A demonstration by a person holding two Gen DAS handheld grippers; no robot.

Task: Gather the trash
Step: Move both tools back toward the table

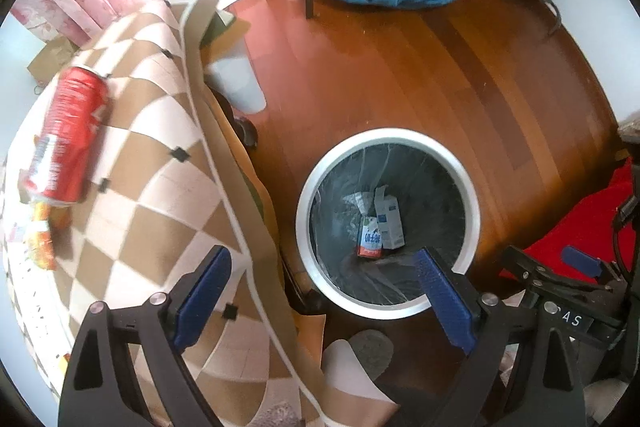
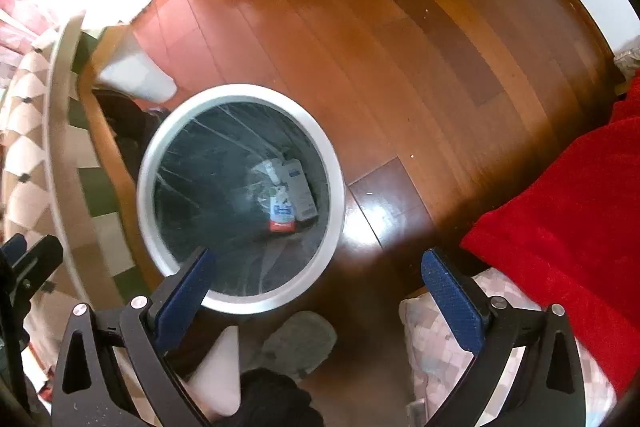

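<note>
wooden floor (image 2: 400, 39), checkered tablecloth (image 1: 160, 147)

A red can (image 1: 66, 135) lies sideways on the checkered cloth; cartons (image 1: 380, 223) sit in the white-rimmed bin (image 1: 304, 203).

Left gripper (image 1: 324, 291) wide apart above the bin

A red can (image 1: 66, 135) lies on the checkered cloth (image 1: 160, 163); two cartons (image 1: 380, 223) lie inside the white-rimmed trash bin (image 1: 308, 187).

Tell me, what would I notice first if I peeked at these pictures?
Probably the round white trash bin on the wooden floor, with small cartons at its bottom. Next, the red can lying on the checkered tablecloth to the left, not yet collected.
</note>
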